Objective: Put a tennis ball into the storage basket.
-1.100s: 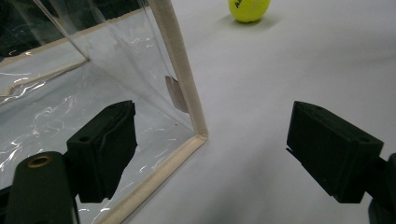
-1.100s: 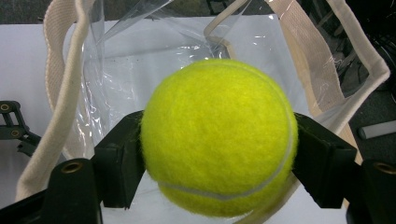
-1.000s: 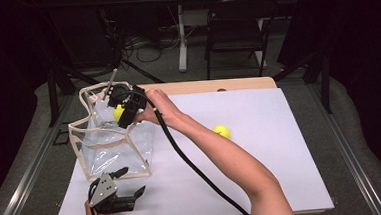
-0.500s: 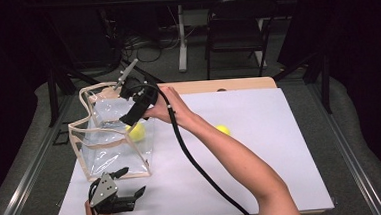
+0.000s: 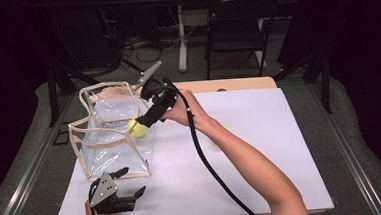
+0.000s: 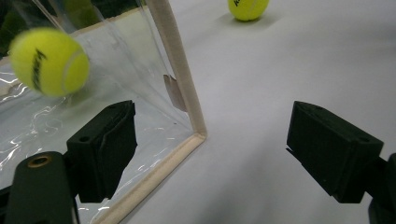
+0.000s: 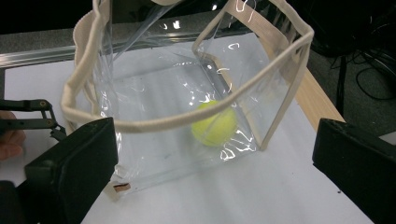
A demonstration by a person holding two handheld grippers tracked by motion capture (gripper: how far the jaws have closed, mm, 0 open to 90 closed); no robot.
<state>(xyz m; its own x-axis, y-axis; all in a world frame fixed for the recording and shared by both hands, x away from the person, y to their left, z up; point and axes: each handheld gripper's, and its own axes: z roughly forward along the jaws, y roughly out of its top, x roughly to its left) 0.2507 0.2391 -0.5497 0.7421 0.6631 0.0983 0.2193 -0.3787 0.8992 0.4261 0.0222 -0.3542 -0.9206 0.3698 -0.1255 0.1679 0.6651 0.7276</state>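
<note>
A clear plastic bag (image 5: 111, 142) with beige trim stands open at the table's left. A yellow tennis ball (image 5: 137, 128) is inside it, seen through the wall (image 7: 214, 123) and blurred in the left gripper view (image 6: 49, 60). My right gripper (image 5: 146, 115) hangs beside the bag's right rim; its jaws have just opened and stand open (image 7: 212, 186) with nothing between them. A second tennis ball (image 6: 247, 8) lies on the white board farther off. My left gripper (image 5: 132, 181) rests open (image 6: 217, 154) at the bag's near corner, not touching it.
The white board (image 5: 261, 148) covers the table, with free surface right of the bag. A wooden strip (image 5: 237, 83) runs along its far edge. A dark chair (image 5: 234, 34) and cables sit on the floor beyond.
The right gripper held the ball over the bag's mouth, opened and let it go. The ball fell into the bag, and the gripper drew back to the right.
</note>
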